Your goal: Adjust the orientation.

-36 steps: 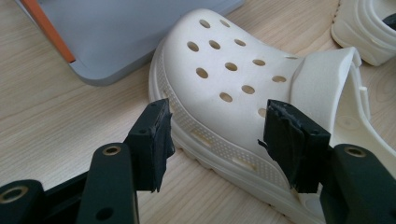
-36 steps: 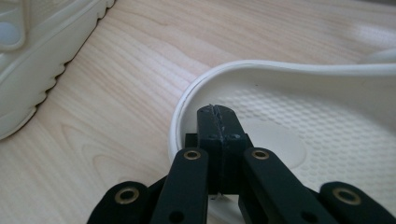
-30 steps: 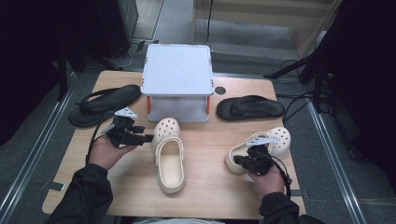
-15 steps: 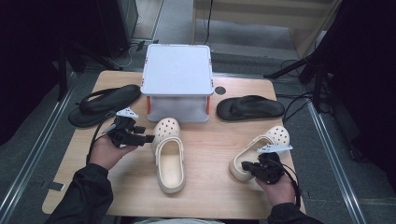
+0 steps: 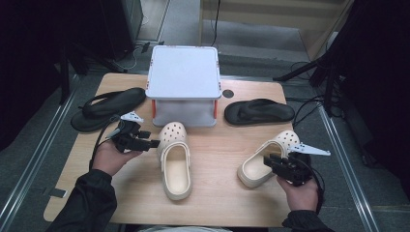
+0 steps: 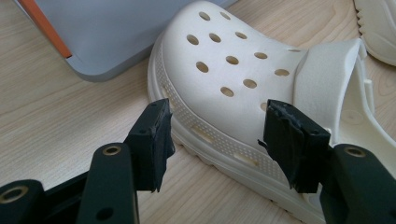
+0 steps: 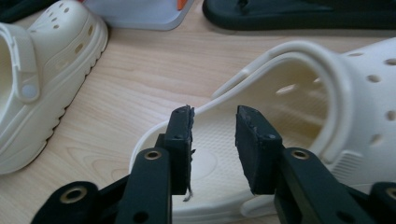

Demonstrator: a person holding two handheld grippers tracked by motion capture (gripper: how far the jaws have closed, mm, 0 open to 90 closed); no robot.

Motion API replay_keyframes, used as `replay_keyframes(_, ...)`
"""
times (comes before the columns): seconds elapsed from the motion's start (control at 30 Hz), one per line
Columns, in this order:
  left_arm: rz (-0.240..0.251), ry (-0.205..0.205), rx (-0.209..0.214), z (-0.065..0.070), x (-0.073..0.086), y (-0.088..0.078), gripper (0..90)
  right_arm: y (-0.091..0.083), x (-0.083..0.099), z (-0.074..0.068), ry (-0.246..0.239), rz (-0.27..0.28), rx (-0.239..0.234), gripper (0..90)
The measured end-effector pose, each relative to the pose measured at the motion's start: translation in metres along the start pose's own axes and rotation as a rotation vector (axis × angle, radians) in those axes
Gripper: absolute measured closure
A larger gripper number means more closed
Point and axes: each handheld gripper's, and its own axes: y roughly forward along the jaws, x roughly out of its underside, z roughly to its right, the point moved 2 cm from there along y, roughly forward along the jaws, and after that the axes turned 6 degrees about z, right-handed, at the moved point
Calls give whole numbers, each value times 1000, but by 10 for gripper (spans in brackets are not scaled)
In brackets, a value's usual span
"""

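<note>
Landmark: grey box (image 5: 183, 84) at the table's (image 5: 217, 145) far middle. Left clog (image 5: 173, 159) lies just in front of the box, toe toward it. Left gripper (image 5: 153, 143) at that clog's toe side, jaws spread, not pressing; toe sits between them in the left gripper view. Right clog (image 5: 268, 157) lies front-right of the box. Right gripper (image 5: 269, 159) over its heel rim, jaws just opened, parted, gripping nothing. Black sandals (image 5: 258, 111) flank the box.
</note>
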Motion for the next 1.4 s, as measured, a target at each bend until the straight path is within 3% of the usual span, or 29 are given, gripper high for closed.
replay_keyframes(0.27, 0, -3, 0, -1, 0, 0, 421, -14, -8, 6, 15, 47, 120, 537)
replay_keyframes(0.4, 0, -3, 0, -1, 0, 0, 421, -16, -9, 13, 20, 43, 186, 510)
replay_keyframes(0.57, -5, 0, 3, -1, 0, 0, 421, -8, -8, 26, 43, 0, 255, 497)
replay_keyframes(0.77, -5, 0, 2, -1, 0, 0, 421, 8, -8, 33, 52, -34, 276, 491)
replay_keyframes(0.93, -3, -1, -1, -1, 0, 0, 421, 13, -7, 35, 51, -21, 300, 515)
replay_keyframes(1.1, -5, 1, -1, -1, 0, 1, 421, 17, -5, 33, 13, -16, 340, 575)
replay_keyframes(1.4, -5, -2, -1, -1, 0, 0, 421, 16, -6, 36, 36, -17, 317, 620)
